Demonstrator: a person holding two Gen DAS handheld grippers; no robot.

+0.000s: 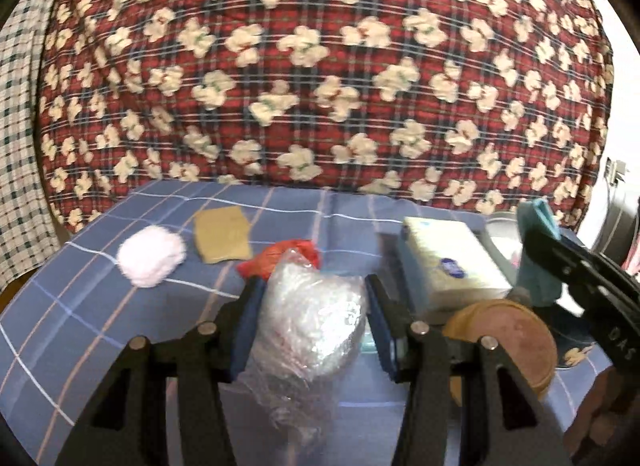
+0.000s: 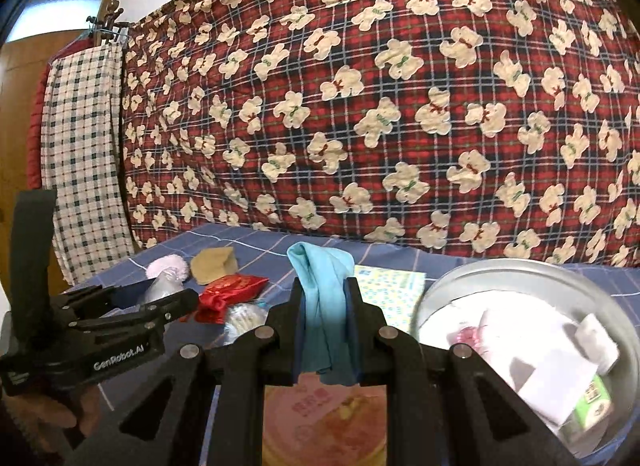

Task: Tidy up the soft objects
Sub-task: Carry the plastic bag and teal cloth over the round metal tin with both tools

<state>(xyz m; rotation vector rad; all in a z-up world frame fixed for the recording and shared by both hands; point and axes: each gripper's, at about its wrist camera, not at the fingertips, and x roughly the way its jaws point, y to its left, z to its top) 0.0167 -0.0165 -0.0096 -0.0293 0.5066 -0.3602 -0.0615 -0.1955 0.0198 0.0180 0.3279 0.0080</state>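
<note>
- Left gripper (image 1: pixel 316 330): jaws parted around a crumpled clear plastic bag (image 1: pixel 312 322); both pads sit at its sides, though firm contact is hard to confirm. The bag's lower end trails out of sharp focus between the arms.
- Right gripper (image 2: pixel 325 330): jaws nearly closed, pinching a light blue cloth (image 2: pixel 326 306) that stands up above the pads and hangs below them. In the left wrist view it shows only at the right edge, blurred.
- Blue checked sheet (image 1: pixel 100 306): the surface bearing everything.
- Pink fluffy pad (image 1: pixel 152 256): far left on the sheet, just beside a tan sponge (image 1: pixel 222 238).
- Red pouch (image 2: pixel 228 294): partly hidden behind the plastic bag in the left wrist view.
- Tissue pack (image 1: pixel 452 262): white, right of centre; its printing too small to read.
- Round tin (image 1: pixel 508 342): brownish lid, partly masked by the left gripper's arm.
- Metal bowl (image 2: pixel 500 270): at right, holding white packets and a green-labelled item, cut off by the frame.
- Bear-print quilt (image 1: pixel 320 65): fills the background.
</note>
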